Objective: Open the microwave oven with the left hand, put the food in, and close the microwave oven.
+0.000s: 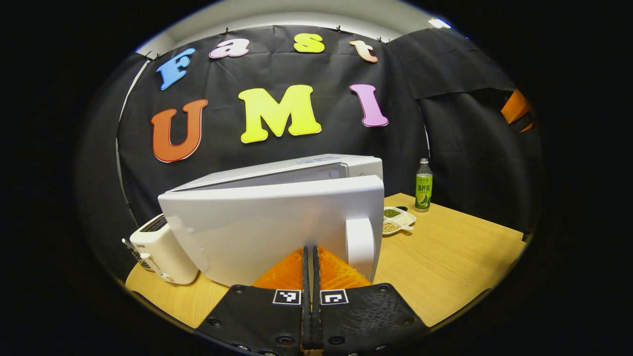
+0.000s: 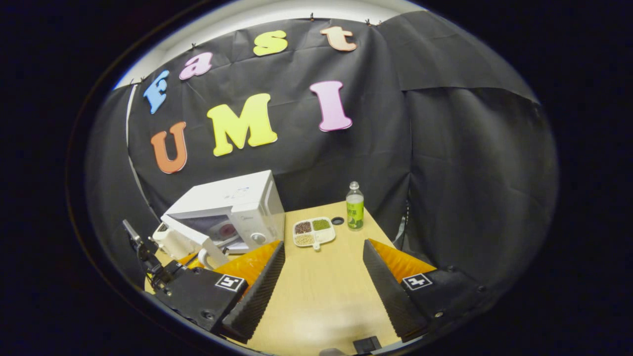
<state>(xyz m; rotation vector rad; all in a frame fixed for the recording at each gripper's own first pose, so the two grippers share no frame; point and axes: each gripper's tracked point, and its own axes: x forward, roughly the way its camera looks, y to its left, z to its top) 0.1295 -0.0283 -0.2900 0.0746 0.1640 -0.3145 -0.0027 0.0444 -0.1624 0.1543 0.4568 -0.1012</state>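
Ahead of shut left claw, microwave door ajar (right claw wide, empty, over table).

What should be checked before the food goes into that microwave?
1. Microwave door open: ok.
2. Right gripper jaws open and empty: ok.
3. Food tray on the table ahead of that gripper: ok.
4. Bottle standing apart from the tray: ok.
5. Free room inside the microwave: cannot tell, the door hides part of it.
6. Left gripper outside the door, jaws shut on nothing: ok.
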